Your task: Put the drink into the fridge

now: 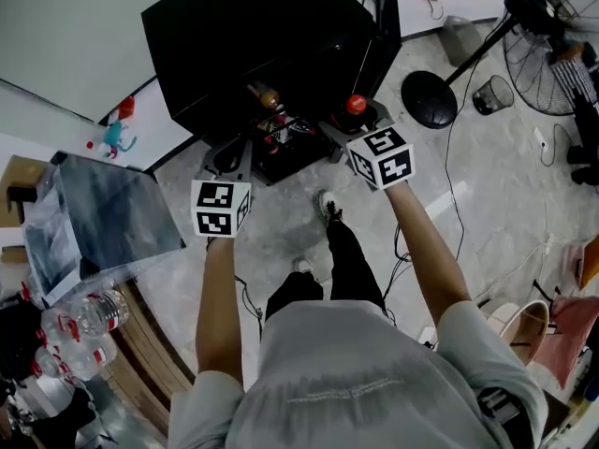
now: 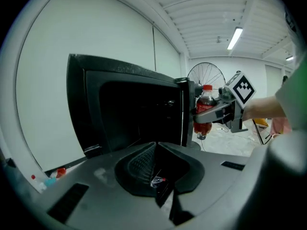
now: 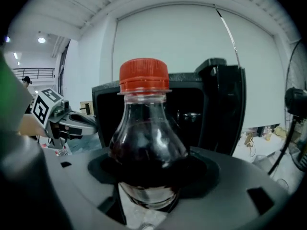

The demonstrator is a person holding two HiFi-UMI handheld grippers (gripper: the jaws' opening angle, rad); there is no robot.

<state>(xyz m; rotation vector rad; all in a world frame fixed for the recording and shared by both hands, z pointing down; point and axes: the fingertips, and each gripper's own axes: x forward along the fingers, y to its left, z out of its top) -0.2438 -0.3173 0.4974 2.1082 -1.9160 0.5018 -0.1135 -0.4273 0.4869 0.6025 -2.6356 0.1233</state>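
Pale marble floor (image 1: pixel 496 204) is seen at the head view's right, and a black fridge (image 1: pixel 253 36) at top centre, door open. The red-capped drink bottle (image 3: pixel 146 138) is clamped by the right gripper (image 1: pixel 360 118) before the opening. The left gripper (image 2: pixel 156 152) is held closed on nothing.

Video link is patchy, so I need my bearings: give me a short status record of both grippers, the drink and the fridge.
right gripper: shut on the cola bottle, which stands upright with its red cap on top
left gripper: jaws together, not touching the fridge
fridge: black, interior dark
door: open, swung to the right of the opening
drink position: in front of the opening, not yet inside
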